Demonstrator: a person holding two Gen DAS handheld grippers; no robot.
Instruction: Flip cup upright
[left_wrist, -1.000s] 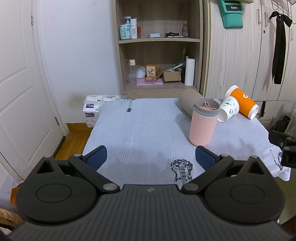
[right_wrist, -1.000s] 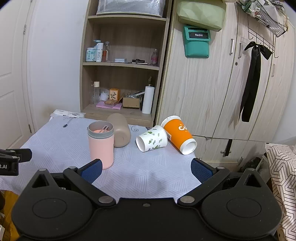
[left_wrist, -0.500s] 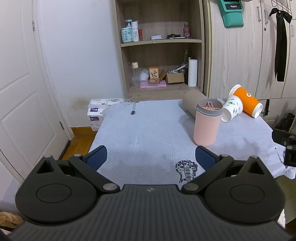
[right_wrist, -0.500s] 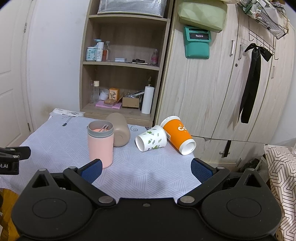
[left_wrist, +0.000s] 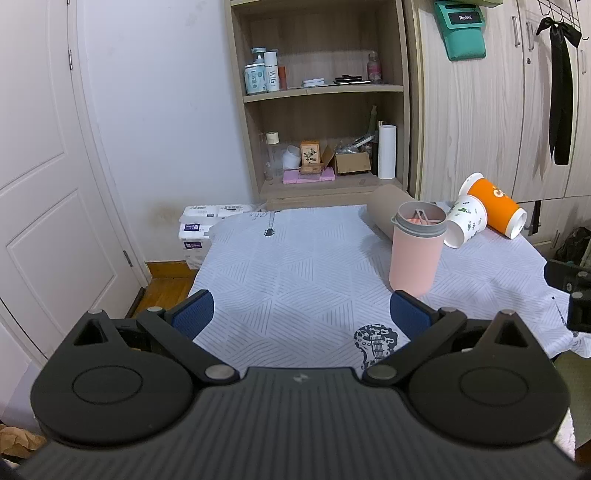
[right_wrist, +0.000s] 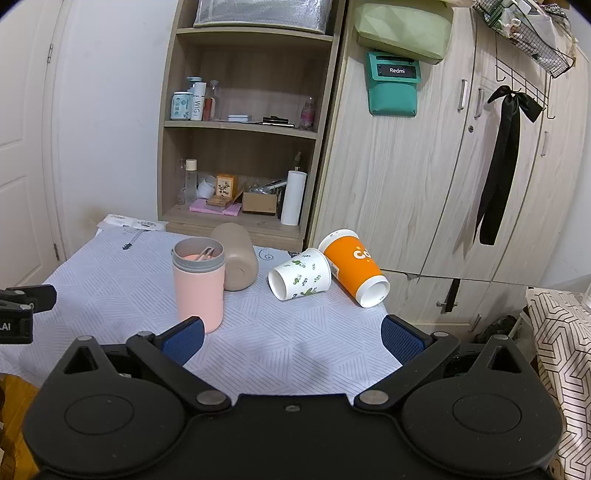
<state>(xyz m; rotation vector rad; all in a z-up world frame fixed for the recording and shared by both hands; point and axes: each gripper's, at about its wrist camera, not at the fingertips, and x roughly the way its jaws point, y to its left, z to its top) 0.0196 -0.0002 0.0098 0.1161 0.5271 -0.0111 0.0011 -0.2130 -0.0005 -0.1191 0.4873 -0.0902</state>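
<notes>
Both hanging spread wide and empty: left tongs (left_wrist: 299, 314) and right tongs (right_wrist: 291, 336), short of the pink cup (right_wrist: 198, 286) standing upright on the counter (right_wrist: 295, 350). Lying tipped behind that pink cup: a tan cup (right_wrist: 236, 260); to its right, a white leaf-print paper cup (right_wrist: 300, 274) and, touching it, an orange paper cup (right_wrist: 352, 272). Probably light, thin-walled, easily crushed and prone to rolling; best pinching gently across the mid-wall.

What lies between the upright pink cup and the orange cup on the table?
The white leaf-print cup, on its side, lies between the pink cup and the orange cup; the right wrist view shows it best.
</notes>
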